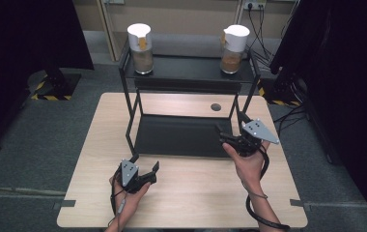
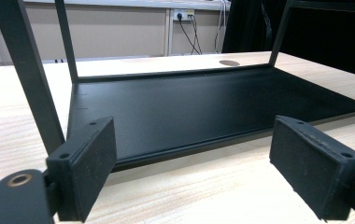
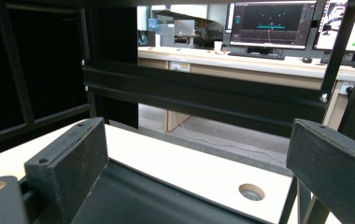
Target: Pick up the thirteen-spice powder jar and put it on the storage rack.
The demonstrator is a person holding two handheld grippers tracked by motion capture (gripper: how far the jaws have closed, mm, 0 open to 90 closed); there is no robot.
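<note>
Both grippers spread, empty — left gripper [image 1: 147, 170], right gripper [image 1: 230, 131] — jar [image 1: 141, 48] contents unclear.

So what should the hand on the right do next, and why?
Probably lift the right gripper toward the right jar on the rack's top shelf. Its jaws stand open with nothing between them, it sits low by the rack's bottom shelf, and that jar is on its side. The left gripper is open too, resting lower over the table.
</note>
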